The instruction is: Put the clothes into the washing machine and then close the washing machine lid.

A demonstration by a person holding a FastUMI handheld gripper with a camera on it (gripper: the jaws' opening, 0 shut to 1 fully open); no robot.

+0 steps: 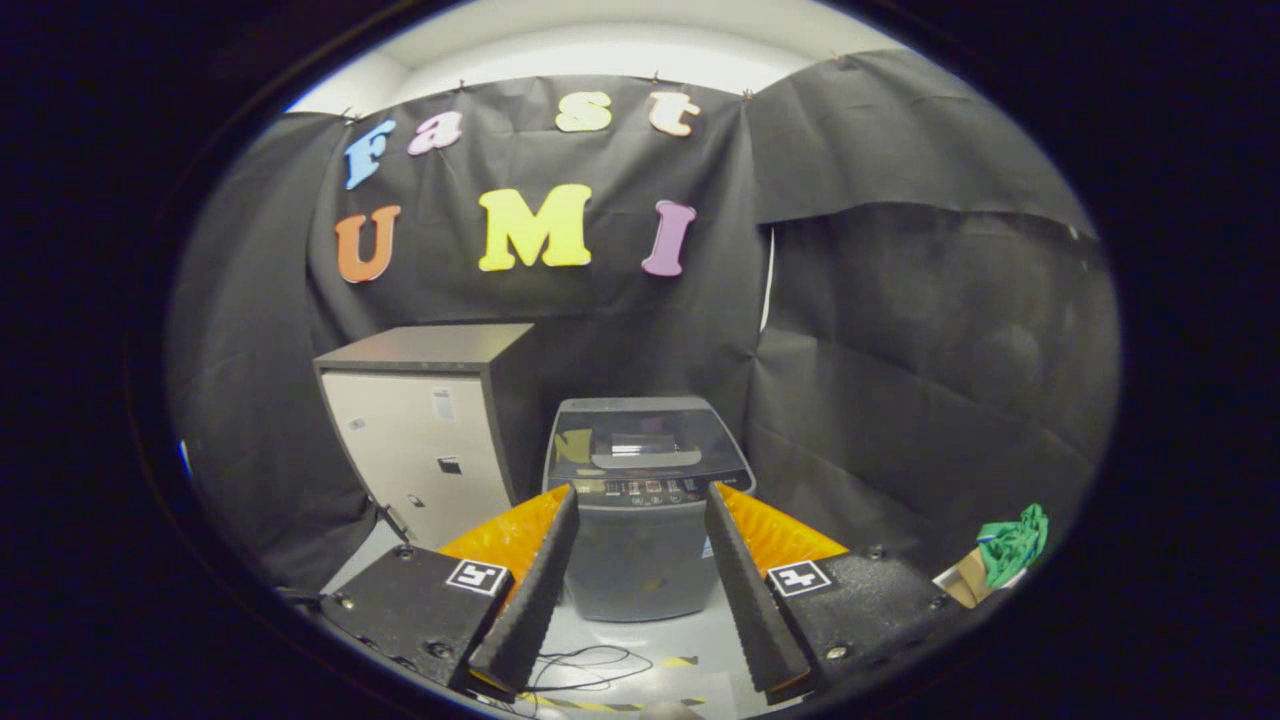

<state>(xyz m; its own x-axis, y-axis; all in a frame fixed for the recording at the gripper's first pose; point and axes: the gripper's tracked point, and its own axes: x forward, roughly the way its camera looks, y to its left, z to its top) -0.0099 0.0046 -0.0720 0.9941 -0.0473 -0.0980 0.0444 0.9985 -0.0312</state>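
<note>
A grey top-loading washing machine (pixel 640 500) stands on the floor straight ahead, beyond my fingers, its dark glass lid (pixel 643 443) lying flat and closed. Green clothes (pixel 1013 542) lie bunched on top of a cardboard box (pixel 962 578) off to the right, beside my right finger. My gripper (pixel 641 495) is open, its orange-and-black fingers spread wide with nothing between them, well short of the machine.
A beige cabinet (pixel 425 440) with a dark top stands left of the washing machine. A black cable (pixel 585 665) and yellow-black floor tape (pixel 680 662) lie on the pale floor in front of the machine. Black cloth walls close in behind and to the right.
</note>
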